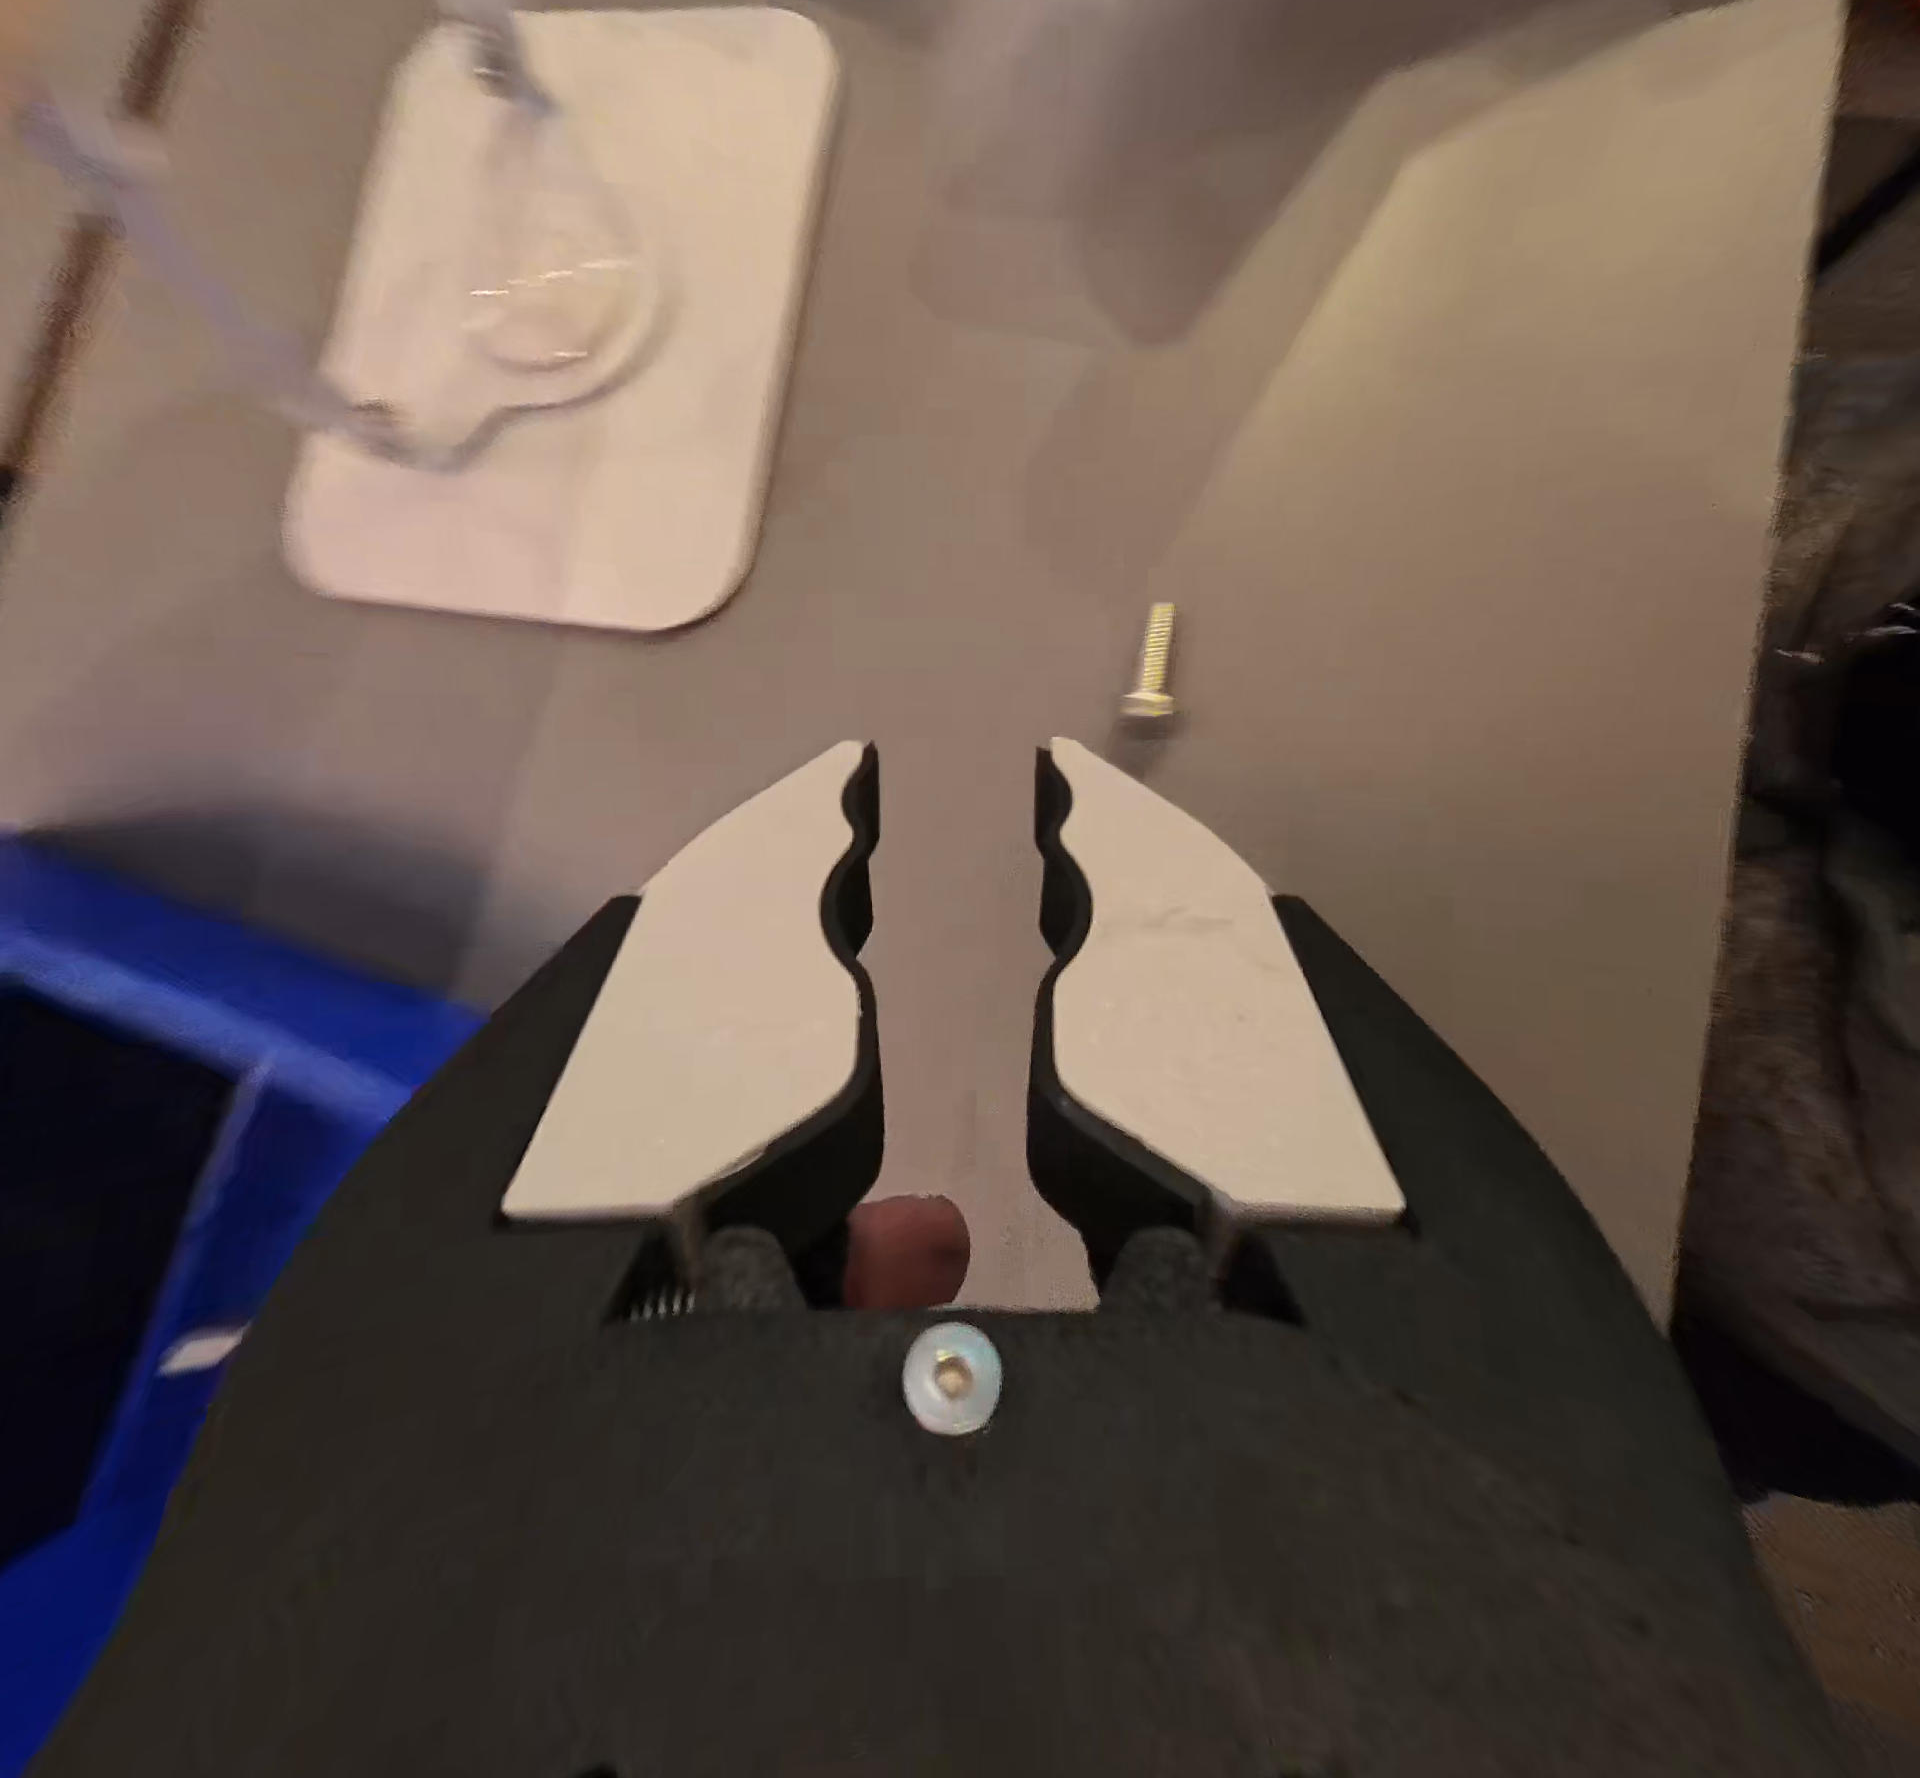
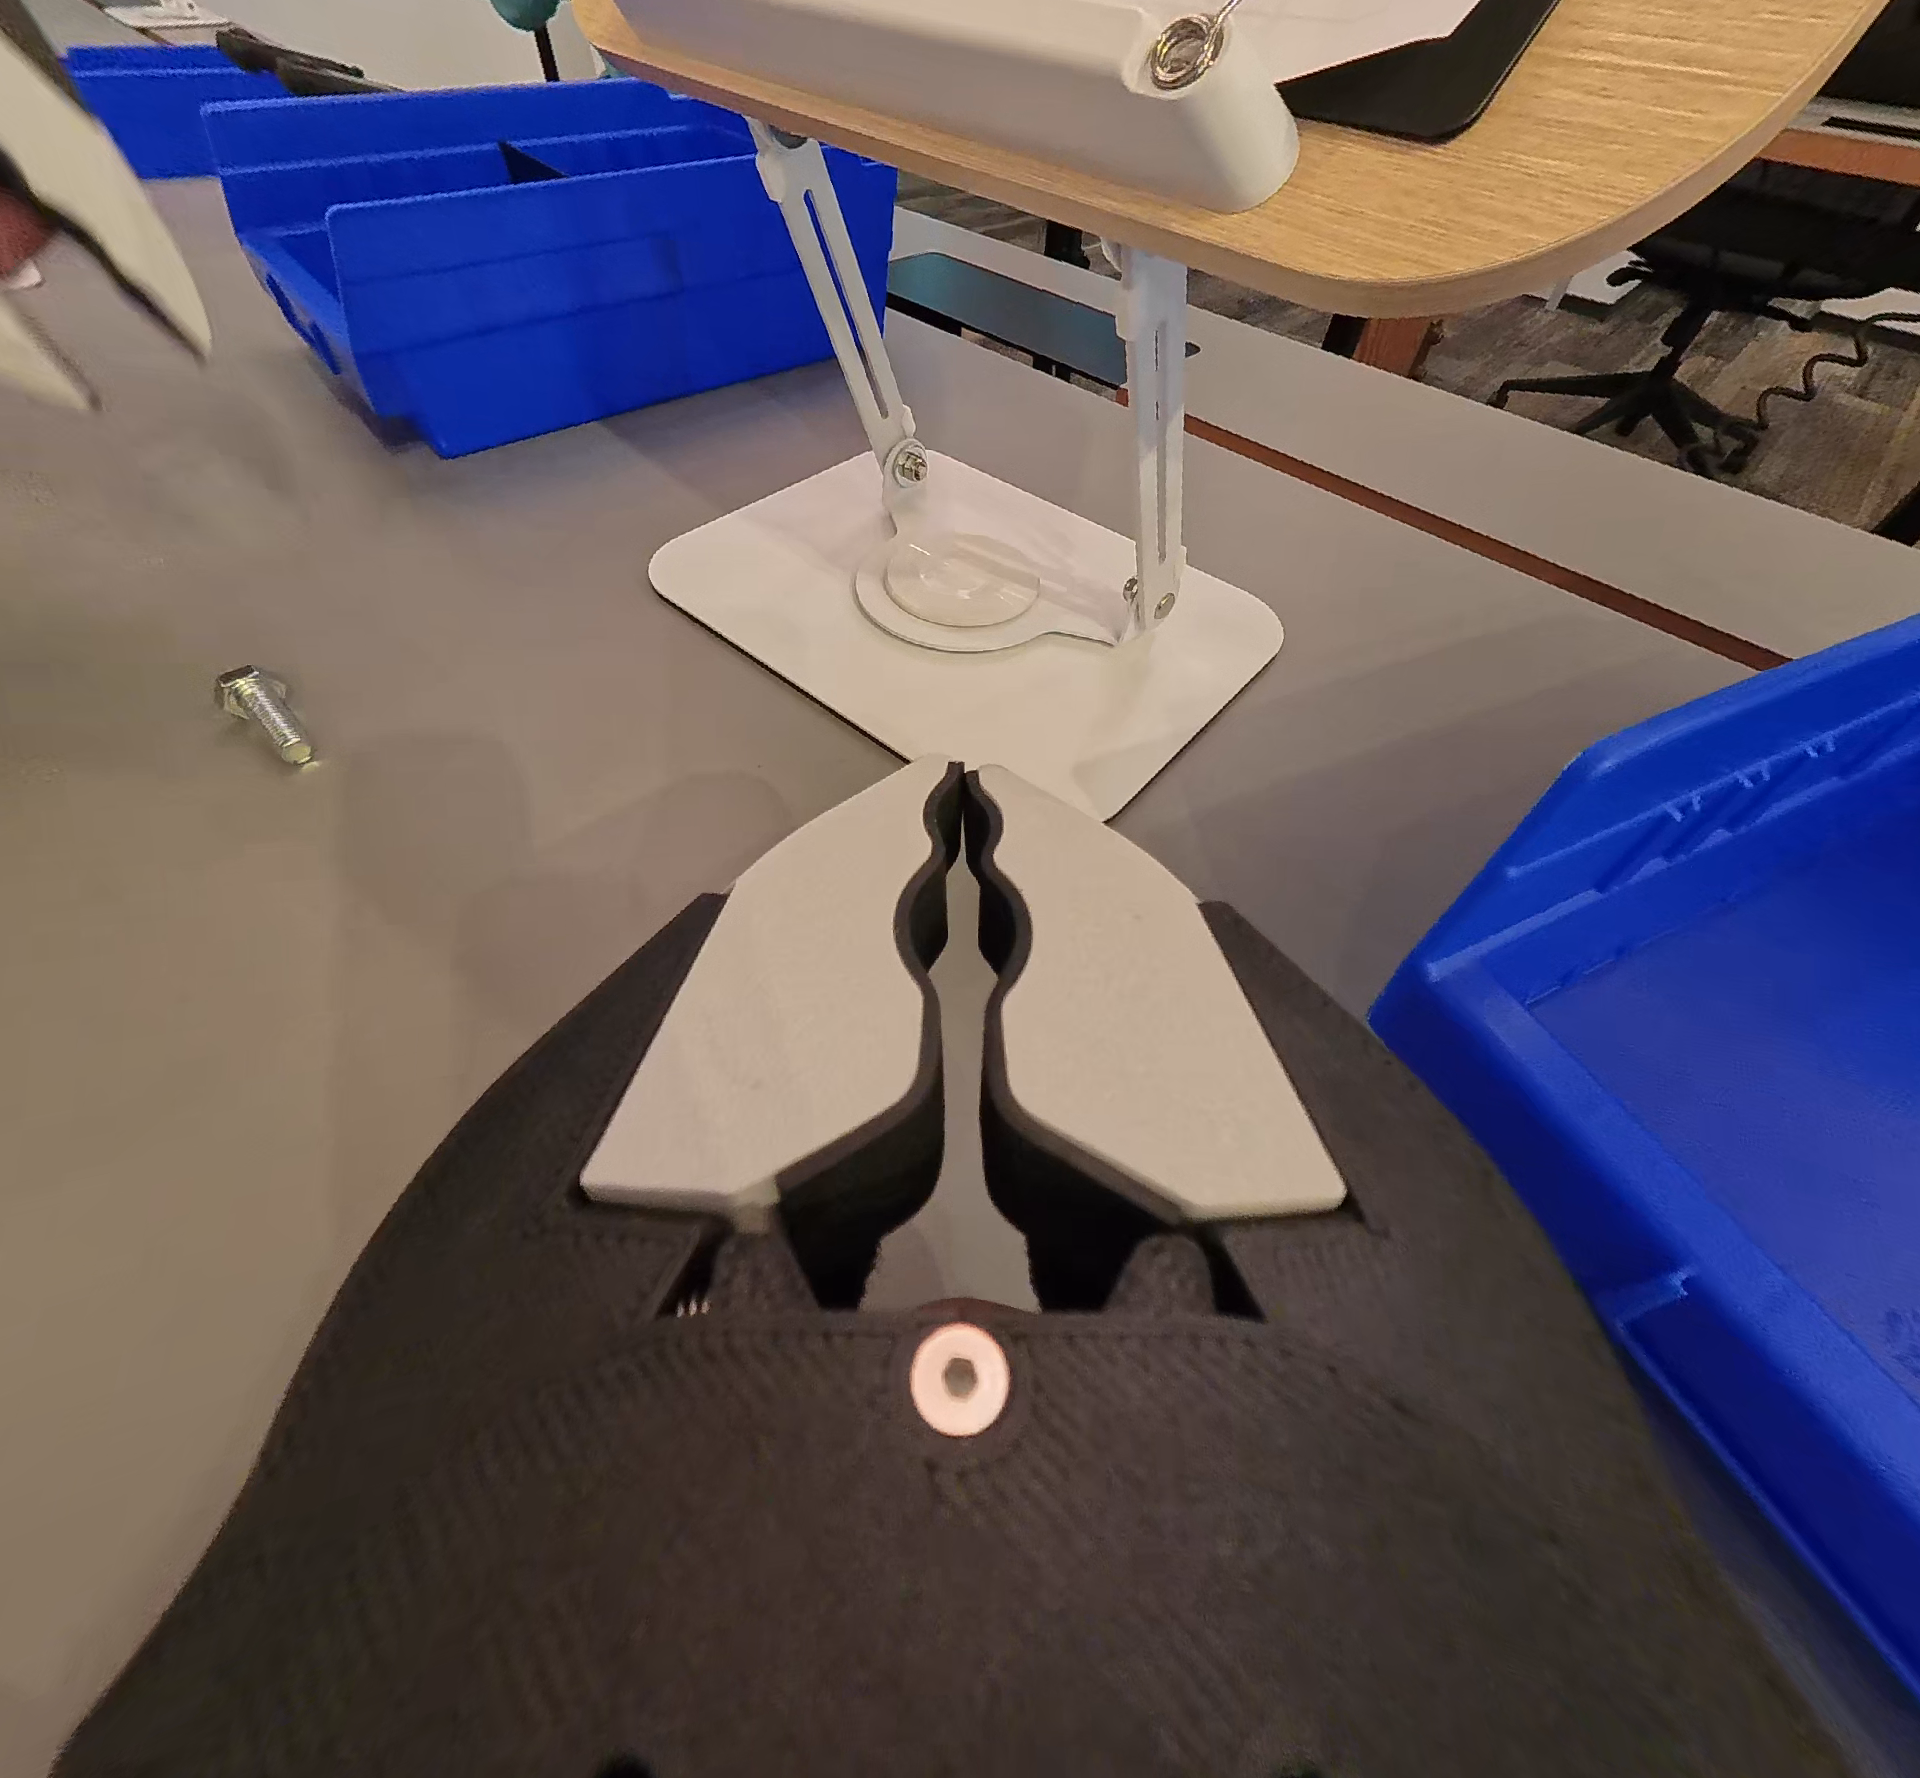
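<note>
Left claw (image 1: 956,746) hangs narrowly parted and empty over the grey worktop (image 1: 623,741), a silver bolt (image 1: 1151,663) lying loose just beyond its right fingertip; right claw (image 2: 964,772) rests closed, empty, near the white stand base (image 2: 966,627).

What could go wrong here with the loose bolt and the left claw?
1. The bolt lies loose on the grey table, right of the open, empty left claw; closing as aligned would likely miss it.
2. It is round and may roll if nudged.
3. The left view is motion-blurred, so aiming could be off.
</note>
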Available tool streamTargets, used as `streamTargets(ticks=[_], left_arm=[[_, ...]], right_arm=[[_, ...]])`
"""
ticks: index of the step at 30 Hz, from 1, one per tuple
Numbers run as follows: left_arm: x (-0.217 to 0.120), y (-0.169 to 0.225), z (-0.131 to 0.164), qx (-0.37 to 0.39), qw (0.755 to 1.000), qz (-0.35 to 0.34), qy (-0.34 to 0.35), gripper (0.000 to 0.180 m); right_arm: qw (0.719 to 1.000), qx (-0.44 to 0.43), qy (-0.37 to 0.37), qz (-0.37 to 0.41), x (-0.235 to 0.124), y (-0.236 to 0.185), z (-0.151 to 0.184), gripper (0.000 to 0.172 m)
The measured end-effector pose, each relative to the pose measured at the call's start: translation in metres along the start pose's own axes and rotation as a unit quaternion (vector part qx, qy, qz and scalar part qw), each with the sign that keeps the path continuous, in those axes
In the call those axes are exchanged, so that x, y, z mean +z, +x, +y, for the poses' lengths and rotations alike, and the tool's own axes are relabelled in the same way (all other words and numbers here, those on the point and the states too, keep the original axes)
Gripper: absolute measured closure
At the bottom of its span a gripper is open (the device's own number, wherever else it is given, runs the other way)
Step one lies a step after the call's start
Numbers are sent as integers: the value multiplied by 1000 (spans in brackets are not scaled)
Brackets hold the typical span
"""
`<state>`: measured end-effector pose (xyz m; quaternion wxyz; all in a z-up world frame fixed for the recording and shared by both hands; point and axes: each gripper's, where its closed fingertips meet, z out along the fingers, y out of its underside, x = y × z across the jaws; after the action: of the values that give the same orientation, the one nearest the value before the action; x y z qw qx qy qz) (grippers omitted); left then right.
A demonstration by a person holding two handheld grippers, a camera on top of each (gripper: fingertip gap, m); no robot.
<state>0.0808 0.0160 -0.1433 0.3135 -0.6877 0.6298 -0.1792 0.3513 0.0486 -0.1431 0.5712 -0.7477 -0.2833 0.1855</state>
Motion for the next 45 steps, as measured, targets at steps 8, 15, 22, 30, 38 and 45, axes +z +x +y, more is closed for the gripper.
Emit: streamTargets(ticks=[8, 15, 22, 30, 38, 45], left_arm=[[-80, -185, 17, -122, 975, -184, -4, 163], [-29, -293, 90, -262, 938, -190, -125, 159], [6, -332, 147, -320, 903, -197, -211, 161], [22, -341, 165, -342, 880, -175, -280, 159], [32, -347, 176, -338, 878, -142, -308, 155], [32, -343, 179, -318, 882, -123, -326, 158]], right_arm=[[1000, 3, -4, 2, 1, 1, 2, 172], [1000, 6, -6, 5, 1, 4, 4, 172], [1000, 10, -4, -2, 1, 3, 3, 172], [1000, 14, 2, -10, 0, 1, 0, 172], [1000, 16, 3, -11, 0, 1, 0, 172], [1000, 16, 1, -11, 0, 2, 1, 172]])
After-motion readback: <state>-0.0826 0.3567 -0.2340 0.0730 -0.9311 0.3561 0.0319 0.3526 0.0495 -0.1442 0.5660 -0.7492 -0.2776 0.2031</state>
